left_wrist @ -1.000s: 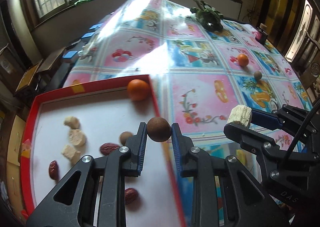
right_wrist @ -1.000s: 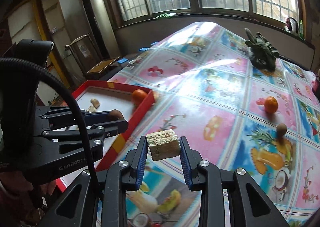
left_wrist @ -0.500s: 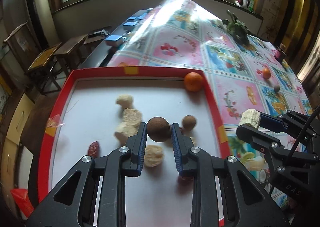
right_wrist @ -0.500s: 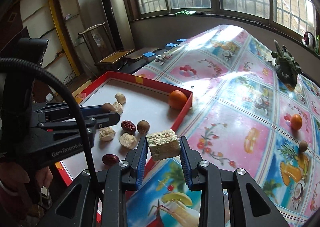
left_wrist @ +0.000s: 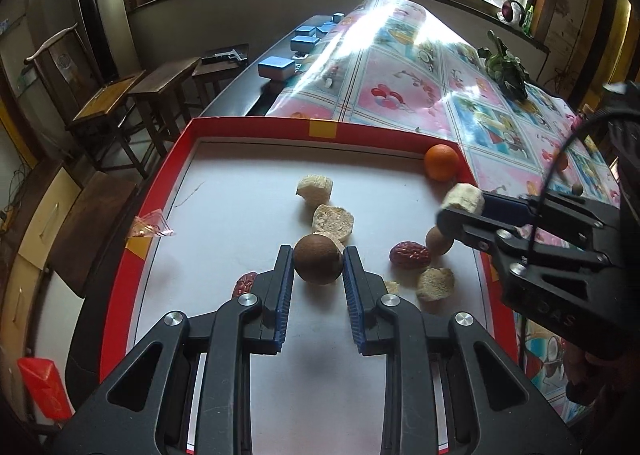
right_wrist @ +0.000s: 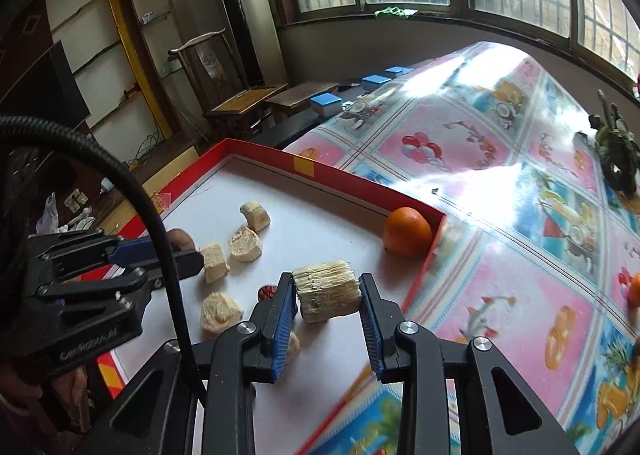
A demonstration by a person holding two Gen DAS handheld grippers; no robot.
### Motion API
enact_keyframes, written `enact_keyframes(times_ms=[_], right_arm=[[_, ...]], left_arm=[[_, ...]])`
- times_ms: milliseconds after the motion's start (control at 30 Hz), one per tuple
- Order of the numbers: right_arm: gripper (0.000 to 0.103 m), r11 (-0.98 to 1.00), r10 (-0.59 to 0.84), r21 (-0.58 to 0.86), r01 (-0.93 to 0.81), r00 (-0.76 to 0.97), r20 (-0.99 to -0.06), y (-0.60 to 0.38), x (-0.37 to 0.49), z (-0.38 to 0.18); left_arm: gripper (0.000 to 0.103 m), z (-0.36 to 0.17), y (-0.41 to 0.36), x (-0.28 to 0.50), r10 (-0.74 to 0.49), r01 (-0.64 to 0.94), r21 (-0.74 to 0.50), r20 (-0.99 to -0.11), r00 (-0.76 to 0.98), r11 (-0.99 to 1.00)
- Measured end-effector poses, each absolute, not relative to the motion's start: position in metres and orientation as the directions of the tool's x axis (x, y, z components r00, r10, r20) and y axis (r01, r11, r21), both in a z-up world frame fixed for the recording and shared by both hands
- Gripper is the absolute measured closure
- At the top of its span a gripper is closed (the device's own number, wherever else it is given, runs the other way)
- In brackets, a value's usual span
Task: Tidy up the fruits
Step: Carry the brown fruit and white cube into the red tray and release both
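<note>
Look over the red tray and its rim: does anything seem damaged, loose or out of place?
Yes. On the red tray, a clear scrap of tape curls up loose from the left rim above a yellow patch.

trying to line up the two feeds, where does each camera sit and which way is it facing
Left wrist view: sits on the left tongs, looking down into the red tray; they grip a brown round fruit, and the right tongs enter from the right.
Right wrist view: sits on the right tongs, gripping a pale fibrous chunk over the tray's near edge; the left tongs and their cable show on the left.
Shared: tray, orange, pale pieces, windows.
</note>
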State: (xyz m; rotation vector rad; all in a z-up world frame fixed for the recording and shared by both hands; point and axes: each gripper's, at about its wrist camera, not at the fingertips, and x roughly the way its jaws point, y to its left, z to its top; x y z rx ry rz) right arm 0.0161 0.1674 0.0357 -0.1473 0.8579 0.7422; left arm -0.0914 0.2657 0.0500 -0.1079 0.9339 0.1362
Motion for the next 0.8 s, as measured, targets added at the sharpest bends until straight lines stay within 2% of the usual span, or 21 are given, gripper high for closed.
enact_keyframes(times_ms=[467, 633, 800], right_arm=[[0.072, 0.726, 0.521, 0.172, -0.666, 0.369, -0.770, 0.207, 0.049, 0.009], [0.067, 0.722, 0.531, 0.179, -0.668, 0.369, -0.763, 0.203, 0.046, 0.009], [0.066, 0.726, 0.538, 0.183, -0.663, 0.382, -0.751, 0.195, 0.039, 0.016]], left_arm=[[0.079, 0.043, 0.260, -0.081, 0.105, -0.185, -0.004, -0.811, 0.576, 0.983], [0.079, 0.043, 0.259, -0.081, 0.105, -0.195, -0.011, -0.814, 0.571, 0.981], [0.076, 0.045, 0.257, -0.081, 0.121, -0.205, 0.001, -0.810, 0.574, 0.979]])
